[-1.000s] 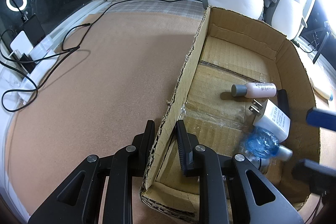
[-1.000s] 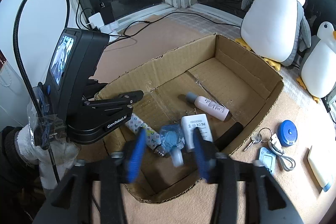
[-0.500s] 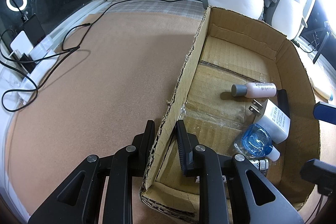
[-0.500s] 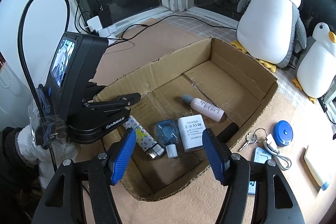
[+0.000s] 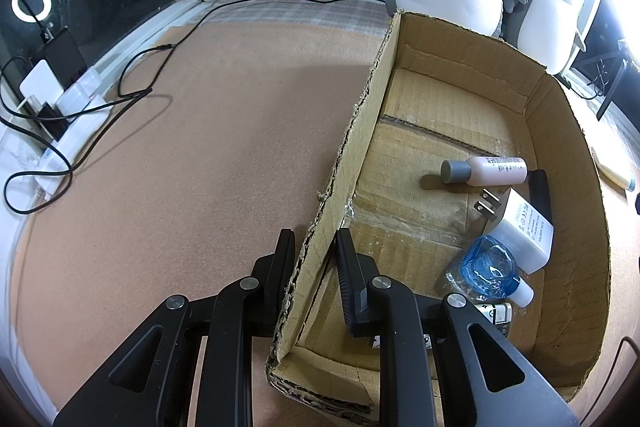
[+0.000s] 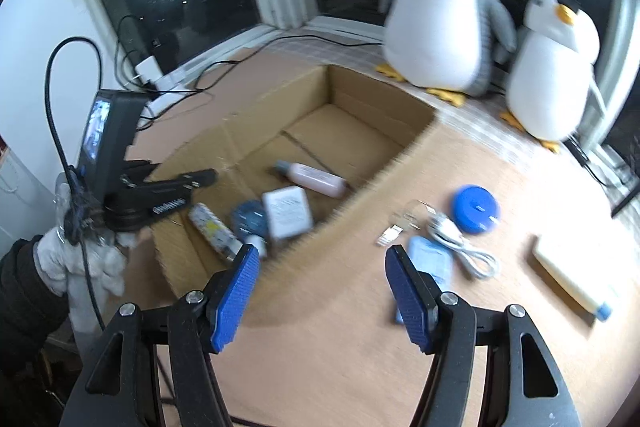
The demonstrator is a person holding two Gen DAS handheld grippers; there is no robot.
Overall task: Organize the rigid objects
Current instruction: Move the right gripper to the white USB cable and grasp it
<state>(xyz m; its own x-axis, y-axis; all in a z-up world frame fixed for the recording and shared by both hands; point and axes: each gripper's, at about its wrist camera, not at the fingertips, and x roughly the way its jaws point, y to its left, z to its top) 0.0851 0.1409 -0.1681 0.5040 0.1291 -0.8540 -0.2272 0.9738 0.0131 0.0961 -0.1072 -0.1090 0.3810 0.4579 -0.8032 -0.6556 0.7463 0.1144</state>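
The box (image 5: 472,163) is best kept pinned by its wall while the next loose item on the table is fetched; the reach should be lined up over one item only, so that the cable (image 6: 460,243) is not dragged along with it.

The left gripper (image 5: 312,247) is clamped narrow on the box wall, one finger (image 5: 280,267) outside, one inside. In the box, toward 3 o'clock of it, lie the bottle (image 5: 486,171), the charger (image 5: 524,235) and the blue flask (image 5: 490,269).

The right gripper (image 6: 320,279) is held fairly wide and empty above bare table; its jaws have just been opening. At its 1 o'clock lie the keys (image 6: 400,227), the cable and the blue tape (image 6: 476,209).
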